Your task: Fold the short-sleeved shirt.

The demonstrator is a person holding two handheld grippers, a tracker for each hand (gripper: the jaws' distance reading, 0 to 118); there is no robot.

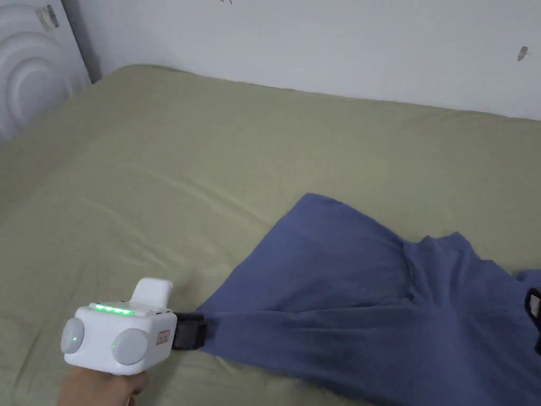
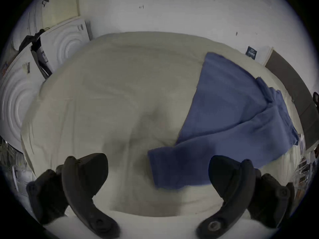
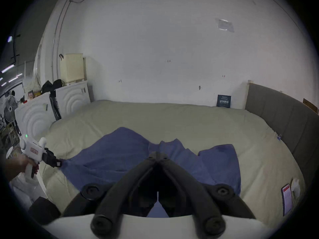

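A blue short-sleeved shirt (image 1: pixel 348 296) lies crumpled on the pale green bed sheet (image 1: pixel 211 158), spreading toward the right. My left gripper (image 1: pixel 203 330), white with green lights, sits at the shirt's left corner. In the left gripper view its jaws (image 2: pixel 158 171) stand wide apart, and the shirt's corner (image 2: pixel 172 170) lies on the sheet between them, nearer the right jaw. My right gripper (image 3: pixel 158 154) is shut, its tips pinching bunched cloth near the middle of the shirt (image 3: pixel 120 153). That gripper (image 1: pixel 534 312) also peeks in at the right edge of the head view.
White ring-patterned panels (image 1: pixel 31 79) stand past the bed's left end. A grey headboard (image 3: pixel 279 122) closes the right side. A phone (image 3: pixel 286 201) lies on the sheet at the near right. A white wall (image 1: pixel 317 42) runs behind the bed.
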